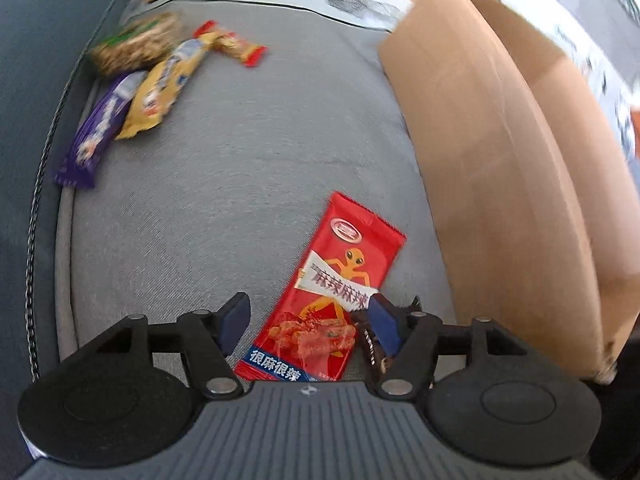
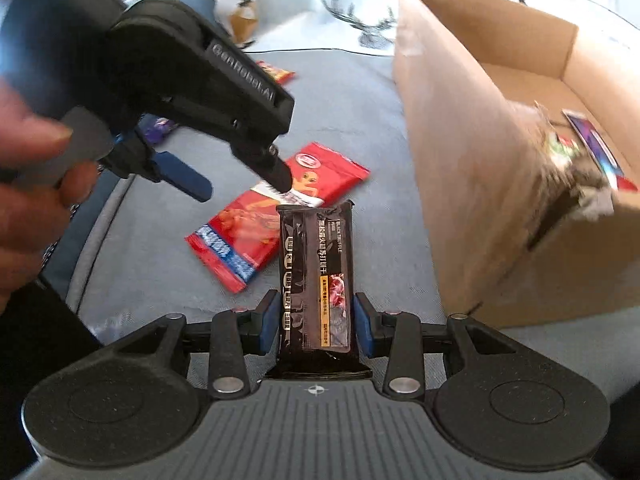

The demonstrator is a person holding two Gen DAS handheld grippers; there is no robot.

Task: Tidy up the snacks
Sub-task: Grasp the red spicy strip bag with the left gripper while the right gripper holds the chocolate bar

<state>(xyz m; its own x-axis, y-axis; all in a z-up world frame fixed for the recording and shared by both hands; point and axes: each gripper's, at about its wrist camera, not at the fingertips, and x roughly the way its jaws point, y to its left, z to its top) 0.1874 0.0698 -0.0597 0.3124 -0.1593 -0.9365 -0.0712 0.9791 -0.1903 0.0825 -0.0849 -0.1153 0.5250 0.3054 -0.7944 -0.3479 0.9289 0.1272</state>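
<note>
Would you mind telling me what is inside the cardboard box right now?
In the cardboard box, the right wrist view shows blurred colourful snack packets by its torn wall; that near wall hides the rest of the floor.

Grey cushion (image 1: 224, 168) (snack packets (image 1: 148, 80), box (image 1: 492, 168))

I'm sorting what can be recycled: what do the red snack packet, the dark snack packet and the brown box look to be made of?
Red snack packet: seemingly glossy plastic film, with shiny highlights and crimped ends.
Dark snack packet: likely similar printed film, less shiny, with a sealed seam.
Brown box: matte corrugated cardboard, going by its plain brown flaps and torn edge.
</note>
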